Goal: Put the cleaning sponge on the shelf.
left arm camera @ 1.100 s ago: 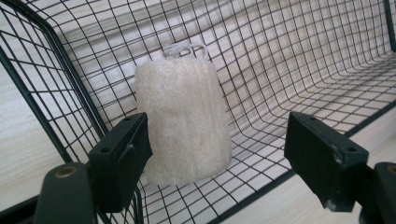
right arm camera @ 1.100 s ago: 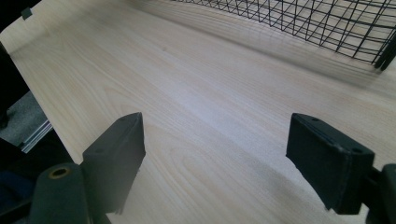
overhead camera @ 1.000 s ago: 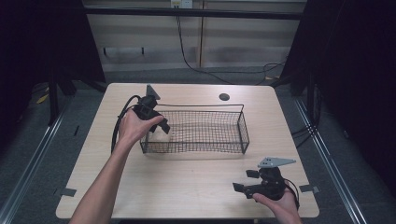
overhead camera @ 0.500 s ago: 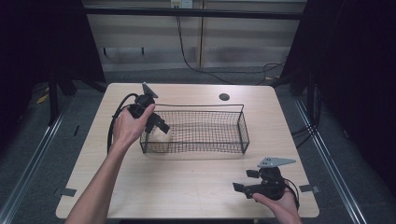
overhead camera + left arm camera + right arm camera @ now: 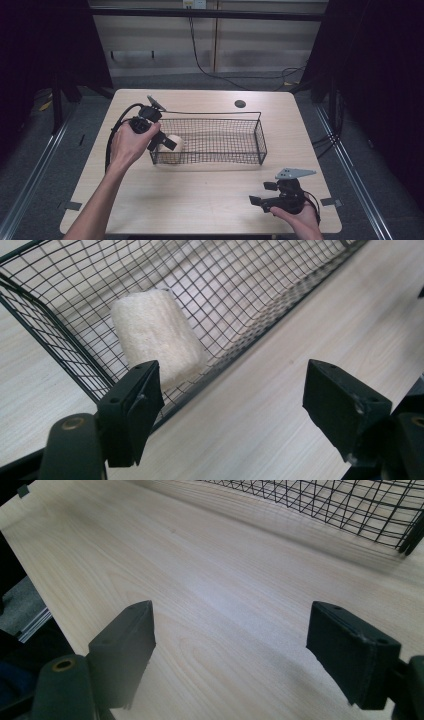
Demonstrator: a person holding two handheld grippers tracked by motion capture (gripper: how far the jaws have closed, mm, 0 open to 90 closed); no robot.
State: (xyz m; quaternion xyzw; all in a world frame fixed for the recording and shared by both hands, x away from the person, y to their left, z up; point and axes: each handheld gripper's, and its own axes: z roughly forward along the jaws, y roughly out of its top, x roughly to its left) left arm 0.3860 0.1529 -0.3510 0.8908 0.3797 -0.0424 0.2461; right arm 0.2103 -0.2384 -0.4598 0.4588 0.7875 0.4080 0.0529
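Note:
A black wire basket [image 5: 261, 134] stands mid-table. A cream, rolled cloth-like piece [image 5: 174, 144] lies inside its left end. My left gripper [image 5: 163, 141] hovers at the basket's left front corner, held in a hand; it is open and nothing is between its jaws. In the left gripper view the roll [image 5: 155, 340] lies behind the basket mesh [image 5: 240, 285], beyond my open left gripper [image 5: 232, 405]. My right gripper [image 5: 261, 196] rests low over the table's front right, open and empty. The right gripper view shows this right gripper [image 5: 230, 645] over bare wood, with the basket [image 5: 350, 505] farther off.
The wooden table [image 5: 200, 200] has a round dark grommet [image 5: 240, 104] near its back edge. A black cable [image 5: 111, 142] loops from the left gripper along the table's left side. Dark floor and metal rails surround the table.
My left hand has drawn back a little toward the left and near side, away from the basket's end. The roll stays in the basket. The right gripper has not moved.

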